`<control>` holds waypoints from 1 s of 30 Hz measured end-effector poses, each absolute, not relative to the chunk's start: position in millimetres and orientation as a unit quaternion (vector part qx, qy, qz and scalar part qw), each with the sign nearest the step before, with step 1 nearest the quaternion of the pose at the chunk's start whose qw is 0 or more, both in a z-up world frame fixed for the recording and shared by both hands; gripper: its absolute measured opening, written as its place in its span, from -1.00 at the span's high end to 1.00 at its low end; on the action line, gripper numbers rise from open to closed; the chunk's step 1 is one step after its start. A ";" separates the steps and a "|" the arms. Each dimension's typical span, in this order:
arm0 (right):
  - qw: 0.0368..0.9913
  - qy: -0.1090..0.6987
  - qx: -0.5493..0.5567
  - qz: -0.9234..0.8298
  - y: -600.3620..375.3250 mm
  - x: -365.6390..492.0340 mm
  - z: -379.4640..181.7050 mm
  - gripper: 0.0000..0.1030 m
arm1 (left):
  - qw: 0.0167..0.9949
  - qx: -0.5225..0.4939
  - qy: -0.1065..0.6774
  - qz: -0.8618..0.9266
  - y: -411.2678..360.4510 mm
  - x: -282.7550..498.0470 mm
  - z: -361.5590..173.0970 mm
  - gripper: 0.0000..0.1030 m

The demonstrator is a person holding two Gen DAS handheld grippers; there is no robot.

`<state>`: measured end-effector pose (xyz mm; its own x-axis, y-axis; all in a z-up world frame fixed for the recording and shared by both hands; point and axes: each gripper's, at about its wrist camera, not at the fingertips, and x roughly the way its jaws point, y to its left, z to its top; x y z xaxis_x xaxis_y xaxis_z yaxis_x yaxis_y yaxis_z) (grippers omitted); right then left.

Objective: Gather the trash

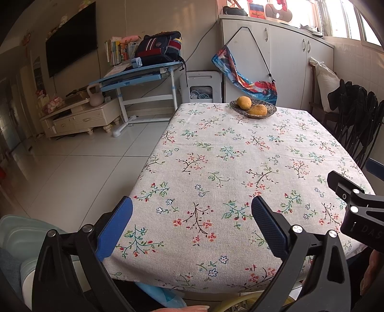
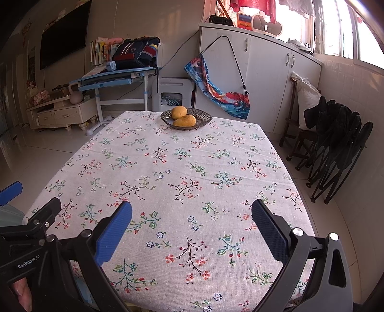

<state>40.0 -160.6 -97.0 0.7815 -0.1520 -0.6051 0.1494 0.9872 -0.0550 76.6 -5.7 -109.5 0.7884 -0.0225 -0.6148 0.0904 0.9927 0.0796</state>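
**Both grippers spread above the floral table**

Left wrist view: the left gripper hung spread wide, holding nothing, over the floral-printed cloth-covered table. No trash showed.

Right wrist view: the right gripper likewise gaped empty; a dark woven bowl with two yellow mangoes sat far across.

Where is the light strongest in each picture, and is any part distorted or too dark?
Left wrist view: the window at upper right is overexposed; corners are dark and straight lines curve. Right wrist view: its window glares more strongly; the tablecloth is evenly lit and sharp.
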 end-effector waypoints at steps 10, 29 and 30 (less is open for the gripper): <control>0.944 0.321 -0.002 -0.081 -161.0 39.8 -97.0 -0.86 | 0.941 0.026 0.334 -0.039 -0.5 78.2 -112.5 -0.86; 0.940 0.329 0.007 -0.093 -172.0 61.4 -99.2 -0.86 | 0.934 0.016 0.354 -0.035 7.0 84.2 -119.0 -0.86; 0.939 0.331 0.009 -0.095 -175.0 66.7 -99.8 -0.86 | 0.935 0.018 0.352 -0.032 7.3 83.8 -118.5 -0.86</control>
